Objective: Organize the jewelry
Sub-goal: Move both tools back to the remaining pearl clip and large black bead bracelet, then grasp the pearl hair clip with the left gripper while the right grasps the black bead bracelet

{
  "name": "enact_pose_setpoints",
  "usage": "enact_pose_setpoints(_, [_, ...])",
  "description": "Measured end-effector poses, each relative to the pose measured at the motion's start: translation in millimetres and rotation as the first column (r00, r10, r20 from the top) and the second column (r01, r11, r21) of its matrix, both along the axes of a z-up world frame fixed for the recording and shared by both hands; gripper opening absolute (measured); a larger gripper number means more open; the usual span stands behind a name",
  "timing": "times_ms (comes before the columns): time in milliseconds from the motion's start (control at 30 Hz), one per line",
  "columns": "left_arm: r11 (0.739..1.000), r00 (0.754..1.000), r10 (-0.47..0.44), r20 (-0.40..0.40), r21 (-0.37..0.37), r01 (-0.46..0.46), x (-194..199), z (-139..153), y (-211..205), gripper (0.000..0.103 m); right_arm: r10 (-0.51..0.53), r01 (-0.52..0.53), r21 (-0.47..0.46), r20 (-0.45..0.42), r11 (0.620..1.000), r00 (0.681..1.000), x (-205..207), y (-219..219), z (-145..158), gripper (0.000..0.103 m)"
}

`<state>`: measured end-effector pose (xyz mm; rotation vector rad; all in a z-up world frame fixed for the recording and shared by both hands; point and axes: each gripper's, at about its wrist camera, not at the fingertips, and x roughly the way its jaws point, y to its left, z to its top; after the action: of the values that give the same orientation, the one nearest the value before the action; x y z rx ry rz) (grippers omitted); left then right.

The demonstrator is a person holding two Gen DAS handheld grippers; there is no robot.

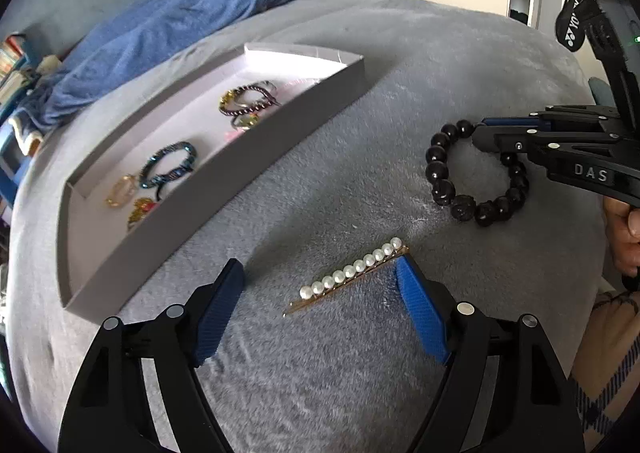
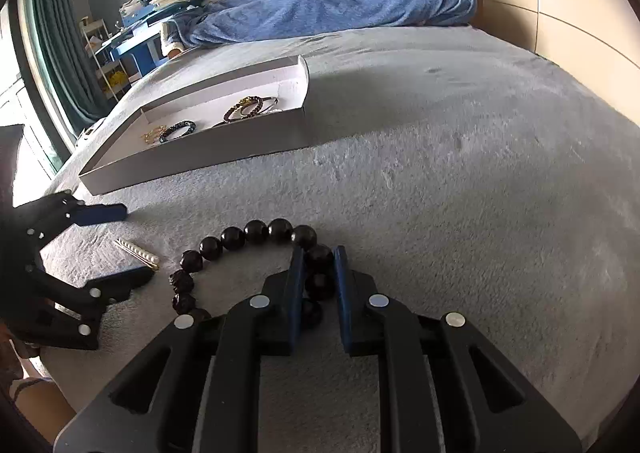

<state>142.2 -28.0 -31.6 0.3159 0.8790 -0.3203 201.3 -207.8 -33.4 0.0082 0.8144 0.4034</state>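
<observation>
Right claw (image 2: 318,259) pinching the black bead bracelet (image 1: 476,173); left claw (image 1: 320,277) hanging spread over the pearl hair clip (image 1: 352,273).

The right claw's blue pads are pressing on one bead of the glossy, round-beaded bracelet, which is lying on the grey bed cover (image 1: 340,173), so the pick-up step looks to be in hand; next it likely needs lifting and carrying to the shallow white box (image 1: 256,157) nearby, already holding several bracelets. The hair clip, a gold bar with a row of white pearls, is lying flat between the left claw's open fingers, untouched, and would need a low, careful closing.
</observation>
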Motion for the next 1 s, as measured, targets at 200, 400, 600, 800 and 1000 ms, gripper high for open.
enact_pose_setpoints(200, [0.998, 1.000, -0.006, -0.016, -0.066, 0.005, -4, 1, 3, 0.045, 0.004, -0.004, -0.004, -0.003, 1.000, 1.000, 0, 4, -3, 0.017])
enact_pose_setpoints(400, [0.989, 0.998, 0.053, -0.016, -0.138, -0.055, -6, 3, 7, 0.023, 0.011, -0.011, -0.008, -0.003, 1.000, 1.000, 1, 6, -5, 0.021])
enact_pose_setpoints(600, [0.986, 0.997, 0.076, -0.033, -0.148, -0.080, -4, 2, 7, 0.026, 0.016, -0.016, -0.011, -0.003, 1.000, 1.000, 1, 9, -6, 0.024])
enact_pose_setpoints(800, [0.986, 0.996, 0.080, -0.040, -0.141, -0.085, 1, 1, 4, 0.029, 0.019, -0.019, -0.025, -0.003, 1.000, 1.000, 2, 12, -7, 0.024])
enact_pose_setpoints(1000, [0.982, 0.996, 0.079, -0.039, -0.167, -0.085, 0, 3, 7, 0.018, 0.026, -0.026, -0.003, -0.004, 1.000, 1.000, 3, 10, -6, 0.019])
